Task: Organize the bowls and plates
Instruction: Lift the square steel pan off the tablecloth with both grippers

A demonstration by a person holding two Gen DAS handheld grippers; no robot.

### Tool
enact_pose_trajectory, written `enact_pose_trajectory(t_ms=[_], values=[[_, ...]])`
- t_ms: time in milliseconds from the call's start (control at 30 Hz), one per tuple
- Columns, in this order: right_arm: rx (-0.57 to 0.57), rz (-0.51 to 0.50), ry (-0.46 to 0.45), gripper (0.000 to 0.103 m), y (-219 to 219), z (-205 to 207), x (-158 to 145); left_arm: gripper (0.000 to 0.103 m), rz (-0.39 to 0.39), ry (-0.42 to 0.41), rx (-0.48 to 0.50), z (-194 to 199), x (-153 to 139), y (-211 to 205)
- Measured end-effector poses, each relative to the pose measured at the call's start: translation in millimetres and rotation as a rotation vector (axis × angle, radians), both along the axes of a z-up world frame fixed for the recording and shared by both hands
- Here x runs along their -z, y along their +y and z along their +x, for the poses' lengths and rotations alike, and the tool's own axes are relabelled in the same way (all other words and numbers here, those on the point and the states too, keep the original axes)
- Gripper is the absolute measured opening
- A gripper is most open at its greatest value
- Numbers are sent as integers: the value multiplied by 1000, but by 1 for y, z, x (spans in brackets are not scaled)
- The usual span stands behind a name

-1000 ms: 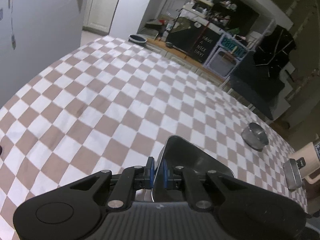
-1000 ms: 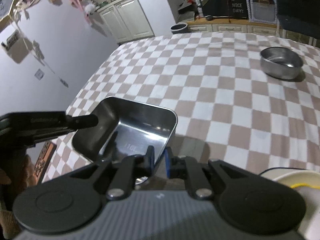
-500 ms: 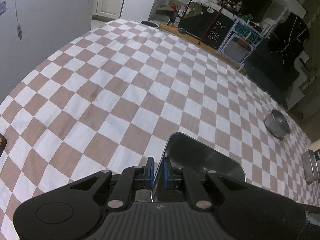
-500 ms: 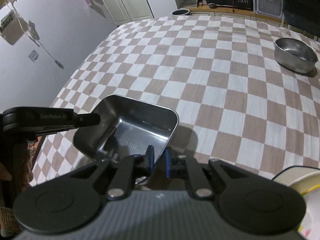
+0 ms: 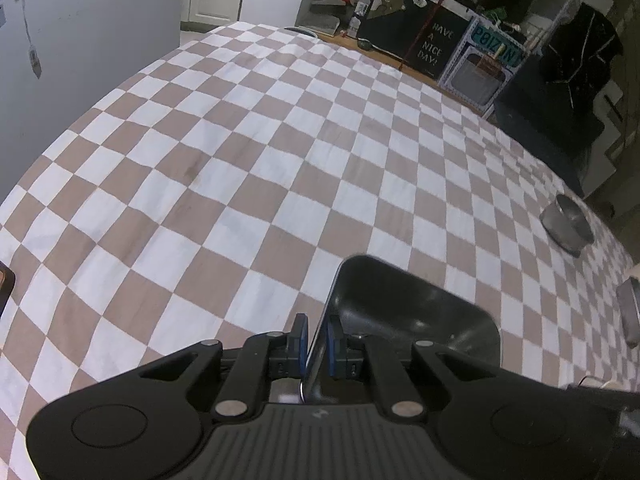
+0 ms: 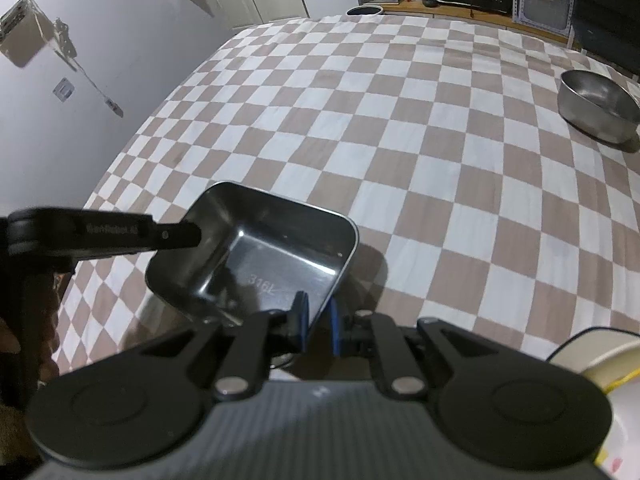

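Observation:
A square steel tray (image 6: pixel 276 256) is held just above the checkered tablecloth (image 6: pixel 400 128) by both grippers. My right gripper (image 6: pixel 318 326) is shut on its near right rim. My left gripper (image 5: pixel 318 340) is shut on its left rim and reaches into the right wrist view from the left, where its fingers (image 6: pixel 176 236) show. The same tray (image 5: pixel 408 320) shows in the left wrist view. A round steel bowl (image 6: pixel 596 110) stands at the far right of the table and also shows in the left wrist view (image 5: pixel 566 224).
A white plate with a yellow mark (image 6: pixel 600 364) lies at the near right. A steel object (image 5: pixel 630 312) sits at the right edge of the left wrist view. A grey wall (image 6: pixel 80 60) runs along the table's left side. Cabinets and a black sign (image 5: pixel 434 46) stand beyond the far edge.
Both grippers, still clamped on the tray, have moved with it a little across the table; the round bowl has drifted toward the right edge of both views.

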State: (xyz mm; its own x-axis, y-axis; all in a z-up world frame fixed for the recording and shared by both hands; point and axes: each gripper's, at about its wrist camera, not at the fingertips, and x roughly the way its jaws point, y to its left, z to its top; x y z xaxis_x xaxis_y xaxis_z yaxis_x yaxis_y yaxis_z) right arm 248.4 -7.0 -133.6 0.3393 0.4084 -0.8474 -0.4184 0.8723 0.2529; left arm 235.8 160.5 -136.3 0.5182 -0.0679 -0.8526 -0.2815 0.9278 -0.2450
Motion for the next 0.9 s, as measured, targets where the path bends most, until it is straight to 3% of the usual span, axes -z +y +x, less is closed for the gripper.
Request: enact_pose_trajectory(t_ms=[500, 633, 700, 767, 833, 900], values=[[4, 5, 12, 13, -5, 2, 6, 10, 8, 18, 27, -1, 1, 0], [4, -2, 7, 14, -5, 1, 5, 14, 44, 20, 36, -3, -2, -3], [1, -8, 0, 18, -6, 0, 4, 23, 56, 24, 34, -5, -5, -3], [-5, -7, -5, 34, -8, 0, 1, 39, 67, 22, 35, -8, -8, -4], [-10, -4, -20, 48, -12, -3, -3, 49, 78, 11, 37, -12, -12, -5], [-11, 4, -44, 55, -17, -5, -11, 59, 81, -5, 32, -14, -19, -8]])
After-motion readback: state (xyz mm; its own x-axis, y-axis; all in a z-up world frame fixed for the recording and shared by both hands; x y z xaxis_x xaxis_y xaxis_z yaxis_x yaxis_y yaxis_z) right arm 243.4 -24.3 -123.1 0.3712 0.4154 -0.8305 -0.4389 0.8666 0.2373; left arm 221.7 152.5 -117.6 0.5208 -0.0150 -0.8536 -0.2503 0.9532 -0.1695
